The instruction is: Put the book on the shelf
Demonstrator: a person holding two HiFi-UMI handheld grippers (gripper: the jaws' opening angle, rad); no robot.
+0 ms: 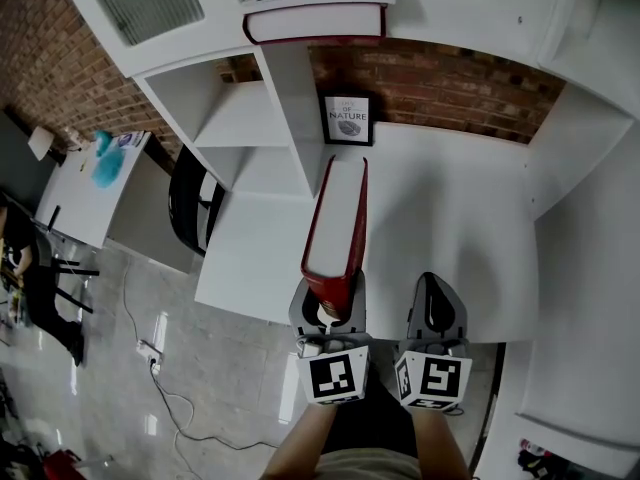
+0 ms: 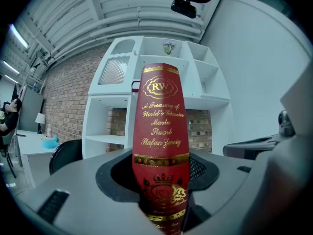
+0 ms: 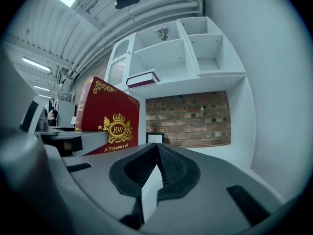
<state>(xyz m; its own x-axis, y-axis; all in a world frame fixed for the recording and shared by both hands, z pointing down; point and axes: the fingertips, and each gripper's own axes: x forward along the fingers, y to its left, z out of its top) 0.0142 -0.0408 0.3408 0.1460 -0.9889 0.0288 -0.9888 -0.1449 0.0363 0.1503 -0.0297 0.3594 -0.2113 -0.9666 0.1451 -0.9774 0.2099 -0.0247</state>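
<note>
A thick red book [image 1: 338,230] with gold lettering is held upright, spine toward me, above the white desk [image 1: 440,228]. My left gripper [image 1: 328,306] is shut on the lower end of the book's spine [image 2: 161,146]. My right gripper [image 1: 436,308] hovers just to the right of it, jaws shut with nothing between them; in the right gripper view the book's cover [image 3: 108,119] shows to the left of the right gripper [image 3: 155,173]. The white shelf unit [image 1: 270,118] stands ahead, with open compartments [image 2: 110,121].
Another dark red book [image 1: 315,23] lies flat on an upper shelf under a stack of paper. A small framed picture [image 1: 347,120] leans against the brick wall at the desk's back. A black chair [image 1: 190,203] stands at the left. A white wall closes off the right side.
</note>
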